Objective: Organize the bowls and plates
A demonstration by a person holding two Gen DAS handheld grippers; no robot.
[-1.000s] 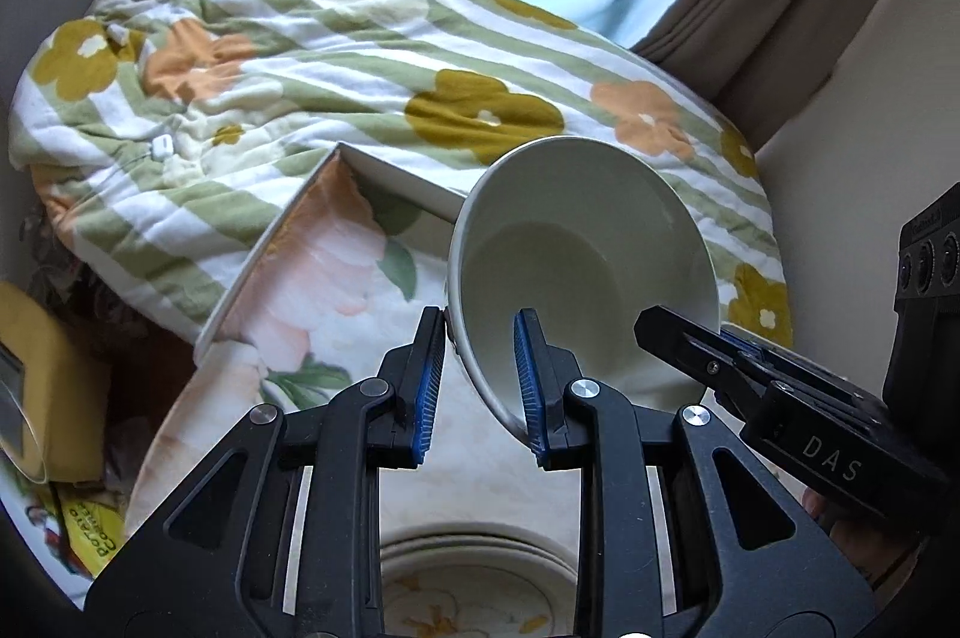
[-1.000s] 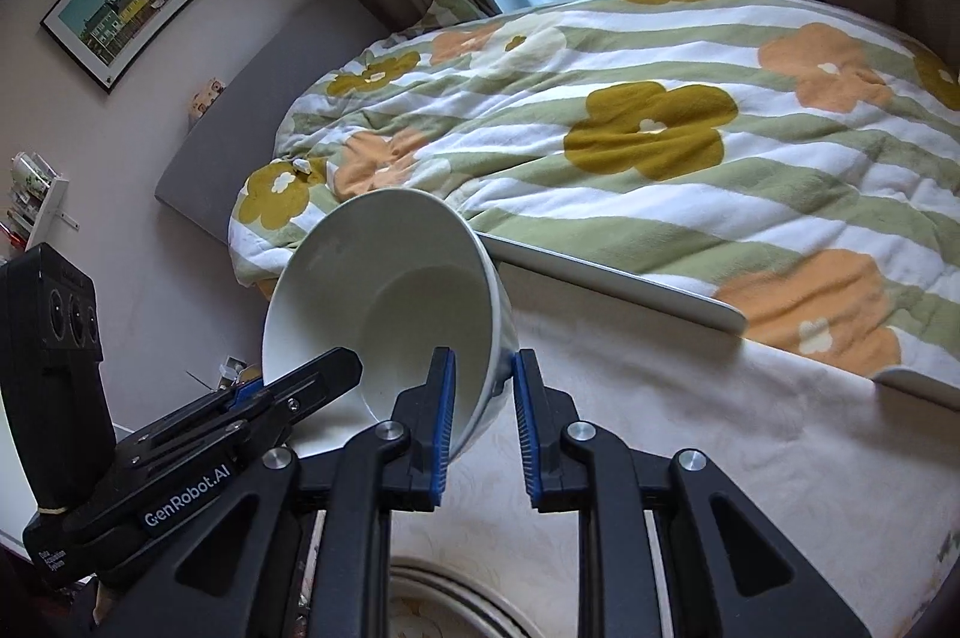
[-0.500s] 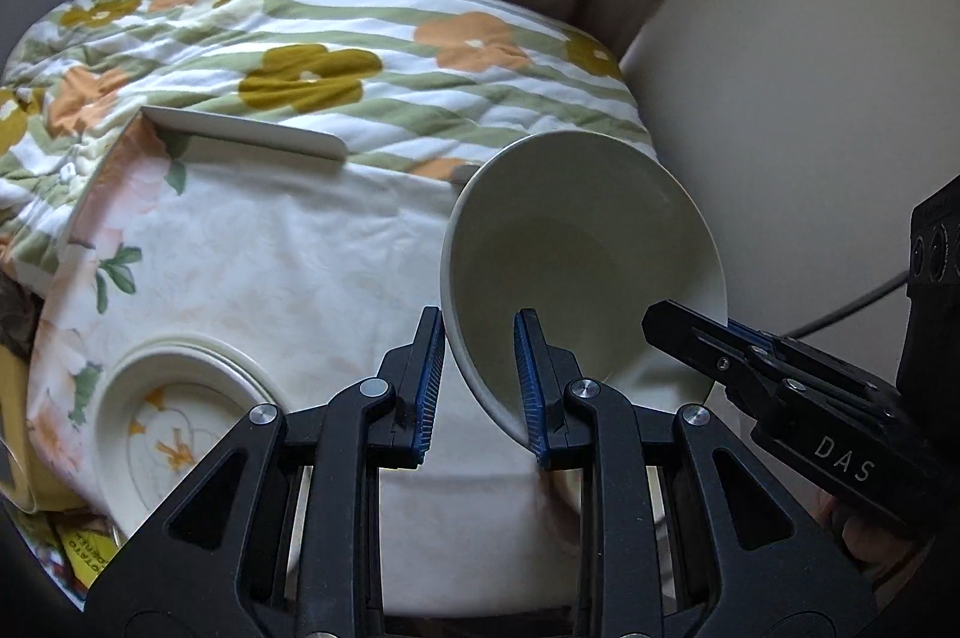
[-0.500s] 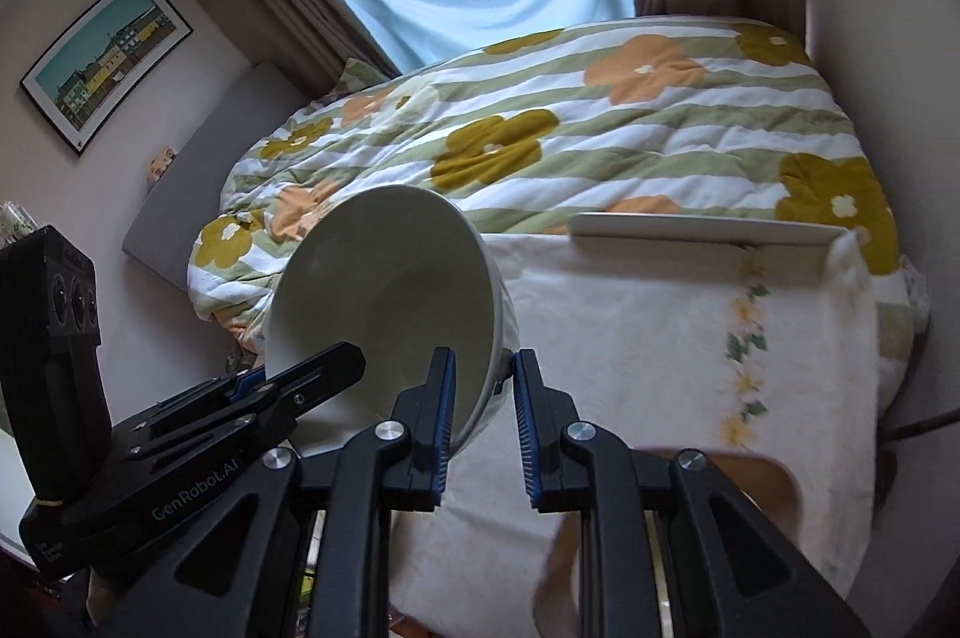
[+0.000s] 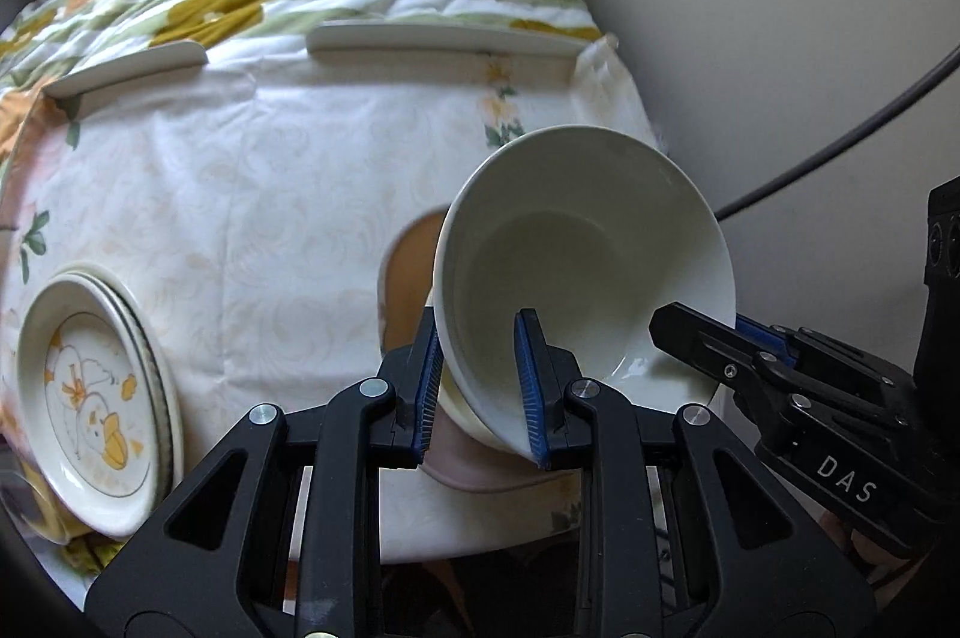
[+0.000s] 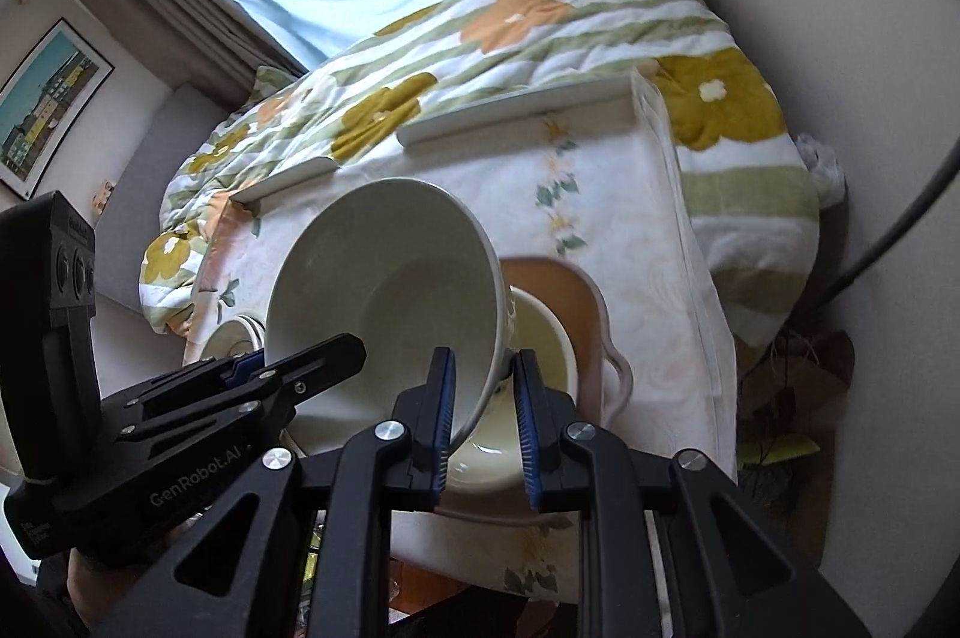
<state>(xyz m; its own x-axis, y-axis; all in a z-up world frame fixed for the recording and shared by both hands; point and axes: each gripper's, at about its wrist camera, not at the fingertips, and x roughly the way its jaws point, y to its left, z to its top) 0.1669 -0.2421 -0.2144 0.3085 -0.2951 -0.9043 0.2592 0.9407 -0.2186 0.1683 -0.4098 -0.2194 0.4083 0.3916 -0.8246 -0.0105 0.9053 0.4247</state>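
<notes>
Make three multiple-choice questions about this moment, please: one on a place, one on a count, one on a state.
1. Where does the plate stack lie in the left wrist view?
A. lower left of the tablecloth
B. on the bed
C. under the held bowl

2. How many claws grip the held bowl?
A. none
B. one
C. two

3. How is the held bowl oriented?
A. upside down
B. tilted, opening toward the cameras
C. flat on the table

Answers:
1 A: the plate stack sits at the lower left of the tablecloth.
2 C: the left claw and the right claw each clamp the rim of the held bowl.
3 B: its inside faces both cameras, above a second bowl.
</notes>
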